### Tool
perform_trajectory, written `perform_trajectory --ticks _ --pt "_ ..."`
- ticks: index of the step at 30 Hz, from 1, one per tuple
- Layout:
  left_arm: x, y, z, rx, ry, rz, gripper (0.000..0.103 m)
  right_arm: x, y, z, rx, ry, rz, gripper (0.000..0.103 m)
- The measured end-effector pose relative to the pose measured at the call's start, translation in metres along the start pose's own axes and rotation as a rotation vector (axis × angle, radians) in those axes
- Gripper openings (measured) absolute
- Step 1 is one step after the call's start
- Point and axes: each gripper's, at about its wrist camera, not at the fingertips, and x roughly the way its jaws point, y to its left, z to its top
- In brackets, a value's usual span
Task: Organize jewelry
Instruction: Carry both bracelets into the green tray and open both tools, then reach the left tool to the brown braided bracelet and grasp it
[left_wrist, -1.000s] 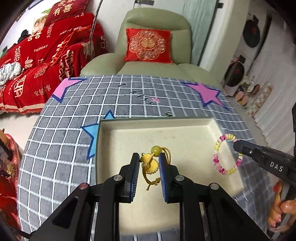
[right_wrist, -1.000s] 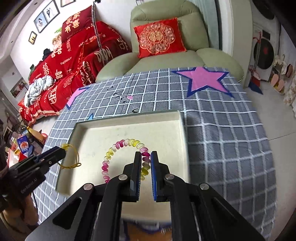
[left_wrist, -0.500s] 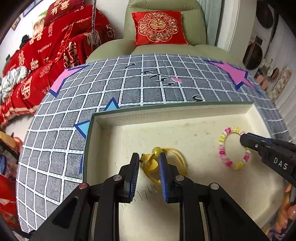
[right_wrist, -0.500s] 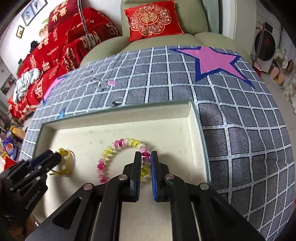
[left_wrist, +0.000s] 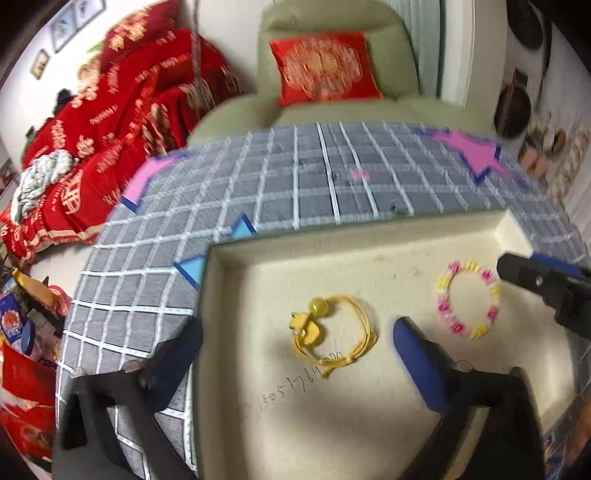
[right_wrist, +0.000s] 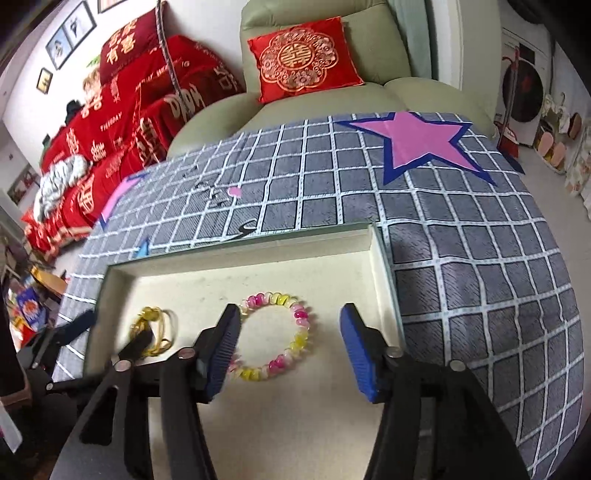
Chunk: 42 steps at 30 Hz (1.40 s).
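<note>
A yellow cord bracelet (left_wrist: 328, 334) with a yellow bead lies flat on the floor of the cream tray (left_wrist: 369, 236). My left gripper (left_wrist: 295, 339) is open wide around it and holds nothing. A pink and yellow bead bracelet (right_wrist: 275, 334) lies flat on the tray floor to its right; it also shows in the left wrist view (left_wrist: 467, 304). My right gripper (right_wrist: 290, 343) is open wide over it and empty. The yellow bracelet also shows in the right wrist view (right_wrist: 153, 330), beside the left gripper's fingers (right_wrist: 138, 343).
The tray (right_wrist: 382, 266) sits on a round table under a grey checked cloth (right_wrist: 461, 258) with pink and blue stars. A green armchair (right_wrist: 332, 85) with a red cushion stands behind. A red-draped sofa (right_wrist: 122, 110) is at the back left.
Both grippers have opened. The yellow bracelet and the bead bracelet have been let go and now lie on the tray floor.
</note>
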Motion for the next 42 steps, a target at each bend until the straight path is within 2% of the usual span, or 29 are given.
perform_trajectory --ticks 3,6,8,10,18,24,26,30,35,42 --pt "-0.01 -0.001 -0.001 0.004 0.002 -0.015 0.103 -0.013 -0.001 -0.003 0.007 -0.018 0.013 0.069" --pt "-0.027 0.003 -0.006 -0.007 -0.021 -0.017 0.103 -0.029 -0.002 -0.01 0.02 -0.03 0.035 0.078" --pt "-0.043 0.006 -0.013 -0.008 -0.043 -0.025 0.103 -0.039 -0.003 -0.014 0.033 -0.035 0.062 0.079" --pt "-0.058 0.009 -0.02 -0.009 -0.049 -0.045 0.103 -0.052 -0.004 -0.02 0.046 -0.044 0.083 0.086" --pt "-0.11 0.021 -0.06 -0.052 -0.045 -0.141 0.103 -0.109 -0.009 -0.052 0.082 -0.11 0.159 0.088" --pt "-0.135 0.014 -0.099 0.013 -0.047 -0.112 0.103 -0.145 -0.009 -0.081 0.065 -0.149 0.166 0.089" --pt "-0.142 0.012 -0.11 0.037 -0.057 -0.088 0.103 -0.15 -0.012 -0.087 0.07 -0.142 0.174 0.089" --pt "-0.146 0.008 -0.127 0.062 -0.044 -0.114 0.103 -0.159 -0.014 -0.105 0.07 -0.102 0.167 0.089" --pt "-0.142 0.001 -0.146 0.098 -0.022 -0.114 0.103 -0.164 -0.019 -0.128 0.048 -0.067 0.123 0.089" --pt "-0.128 0.0 -0.16 0.093 0.018 -0.125 0.103 -0.158 -0.032 -0.156 0.053 -0.006 0.055 0.089"
